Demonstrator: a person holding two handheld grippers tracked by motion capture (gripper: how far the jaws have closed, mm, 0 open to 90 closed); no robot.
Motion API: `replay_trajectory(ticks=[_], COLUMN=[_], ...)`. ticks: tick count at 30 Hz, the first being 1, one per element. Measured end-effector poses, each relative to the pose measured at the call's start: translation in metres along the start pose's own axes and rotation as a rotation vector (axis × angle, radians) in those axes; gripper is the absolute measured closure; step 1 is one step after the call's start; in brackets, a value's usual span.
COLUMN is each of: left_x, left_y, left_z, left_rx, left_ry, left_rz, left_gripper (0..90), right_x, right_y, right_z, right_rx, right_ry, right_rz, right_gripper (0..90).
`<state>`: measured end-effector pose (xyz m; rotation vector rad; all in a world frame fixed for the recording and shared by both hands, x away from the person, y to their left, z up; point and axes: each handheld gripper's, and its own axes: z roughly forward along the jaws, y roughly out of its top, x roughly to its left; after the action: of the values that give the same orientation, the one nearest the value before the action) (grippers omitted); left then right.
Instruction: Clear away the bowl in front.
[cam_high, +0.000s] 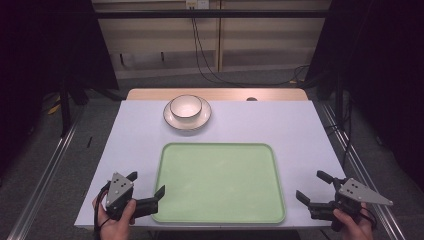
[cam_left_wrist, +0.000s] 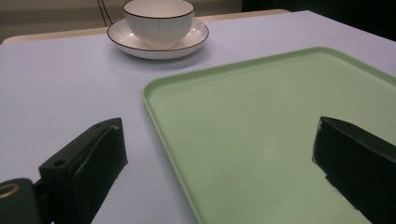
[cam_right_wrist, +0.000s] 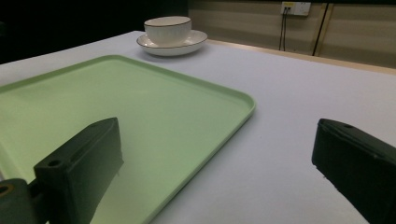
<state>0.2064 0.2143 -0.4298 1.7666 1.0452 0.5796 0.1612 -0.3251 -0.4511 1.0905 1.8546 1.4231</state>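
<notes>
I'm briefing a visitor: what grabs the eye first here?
The big pale green tray in the middle of the near half of the lavender table. Beyond it, a white bowl sits on a saucer. The left tool and right tool flank the tray, both open.

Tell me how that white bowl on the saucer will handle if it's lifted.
The bowl looks like glazed ceramic, so probably stiff, breakable and slippery between hard jaws. It sits loose on the saucer, so a nudge may slide it. Its wide, low shape makes tipping unlikely.
</notes>
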Motion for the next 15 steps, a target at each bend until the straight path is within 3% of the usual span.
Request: replay_trajectory(ticks=[4,15], left_x=[0.0006,0.0018], left_y=[-0.0003,0.0014], left_z=[-0.0012,-0.001], left_rx=[-0.007,-0.019], left_ry=[-0.015,-0.028], left_rz=[0.0,0.009], left_gripper=[2.9,2.9], right_x=[0.0006,-0.0003], right_y=[0.0021,0.0027], right_z=[-0.0021,-0.0054], right_rx=[-0.011,-0.024], right_ry=[-0.014,-0.03], right_rz=[-0.024,-0.031], right_gripper=[1.7,2.2])
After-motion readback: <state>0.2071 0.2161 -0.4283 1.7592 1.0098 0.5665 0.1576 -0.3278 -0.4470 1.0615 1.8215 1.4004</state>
